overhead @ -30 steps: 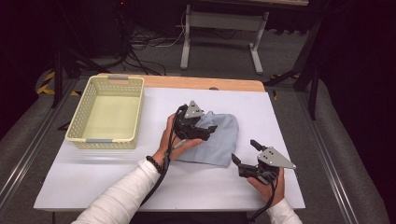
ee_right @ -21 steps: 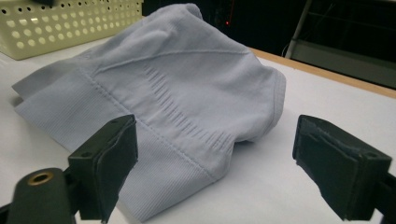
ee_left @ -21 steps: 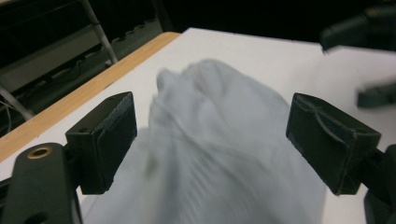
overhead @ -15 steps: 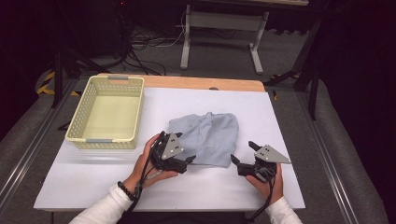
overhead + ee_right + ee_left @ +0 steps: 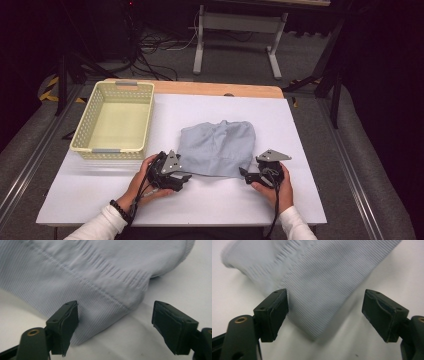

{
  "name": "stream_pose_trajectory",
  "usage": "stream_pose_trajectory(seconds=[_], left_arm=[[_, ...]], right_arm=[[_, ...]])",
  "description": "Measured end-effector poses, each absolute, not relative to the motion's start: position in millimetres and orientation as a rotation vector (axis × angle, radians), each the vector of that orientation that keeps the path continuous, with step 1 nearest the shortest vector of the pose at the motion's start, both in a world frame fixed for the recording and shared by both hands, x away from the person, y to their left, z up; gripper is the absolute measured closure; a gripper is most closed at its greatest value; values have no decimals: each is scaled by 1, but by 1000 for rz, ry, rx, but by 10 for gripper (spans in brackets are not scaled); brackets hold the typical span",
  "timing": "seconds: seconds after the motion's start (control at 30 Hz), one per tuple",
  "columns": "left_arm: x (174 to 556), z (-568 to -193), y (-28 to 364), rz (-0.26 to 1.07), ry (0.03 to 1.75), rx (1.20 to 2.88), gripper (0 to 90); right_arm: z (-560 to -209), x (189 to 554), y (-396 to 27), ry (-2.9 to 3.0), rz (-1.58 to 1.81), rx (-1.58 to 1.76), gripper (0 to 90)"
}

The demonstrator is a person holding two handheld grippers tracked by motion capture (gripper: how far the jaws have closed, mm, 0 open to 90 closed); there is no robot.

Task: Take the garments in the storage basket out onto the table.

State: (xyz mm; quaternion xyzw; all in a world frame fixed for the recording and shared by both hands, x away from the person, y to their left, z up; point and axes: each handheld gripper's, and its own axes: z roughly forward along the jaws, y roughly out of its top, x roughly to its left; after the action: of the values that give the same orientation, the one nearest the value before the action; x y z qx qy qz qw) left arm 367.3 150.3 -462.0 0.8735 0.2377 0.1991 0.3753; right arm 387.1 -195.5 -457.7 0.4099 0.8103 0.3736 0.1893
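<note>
Two grippers sit low at the near corners of a grey knitted garment (image 5: 217, 147) lying flat mid-table on the white sheet (image 5: 300, 200). Left gripper (image 5: 186, 176): jaws closing, still wide, a corner between them unpinched. Right gripper (image 5: 243, 173): likewise wide, closing over the ribbed hem, pads clear of cloth.

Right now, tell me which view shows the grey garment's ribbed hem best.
The right gripper view: the garment shows its ribbed hem sharply between open jaws. The left gripper view shows a blurred corner; the high view shows it whole but small.
</note>
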Motion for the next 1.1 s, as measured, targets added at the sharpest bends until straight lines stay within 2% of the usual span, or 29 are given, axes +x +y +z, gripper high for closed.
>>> stream_pose_trajectory(seconds=[0.07,0.23,0.37,0.4,0.43,0.5,0.53,0.57,0.63,0.73,0.93,1.1], left_arm=[[372,-462,151,465,630,2222,256],[375,-465,147,466,611,2268,272],[382,-466,147,392,648,2260,387],[385,-466,147,366,660,2256,387],[388,-465,147,356,674,2249,452],[388,-465,147,359,674,2250,482],[388,-465,146,360,675,2251,542],[388,-465,146,364,678,2250,542],[389,-464,145,375,678,2255,597],[391,-463,146,402,691,2255,741],[390,-459,148,403,685,2241,798],[375,-434,155,415,659,2153,817]], right_arm=[[-458,391,-196,2273,1057,1192,231],[-459,396,-195,2276,1049,1252,261],[-460,398,-189,2285,993,1252,263],[-460,398,-188,2284,989,1244,286],[-460,395,-188,2300,1019,1219,400],[-459,394,-188,2309,1031,1204,429],[-459,392,-188,2316,1036,1189,505],[-459,392,-188,2316,1036,1189,505],[-459,391,-188,2326,1053,1179,575],[-459,386,-191,2333,1089,1144,756],[-454,381,-196,2312,1149,1148,777],[-432,370,-210,2208,1242,1151,782]])
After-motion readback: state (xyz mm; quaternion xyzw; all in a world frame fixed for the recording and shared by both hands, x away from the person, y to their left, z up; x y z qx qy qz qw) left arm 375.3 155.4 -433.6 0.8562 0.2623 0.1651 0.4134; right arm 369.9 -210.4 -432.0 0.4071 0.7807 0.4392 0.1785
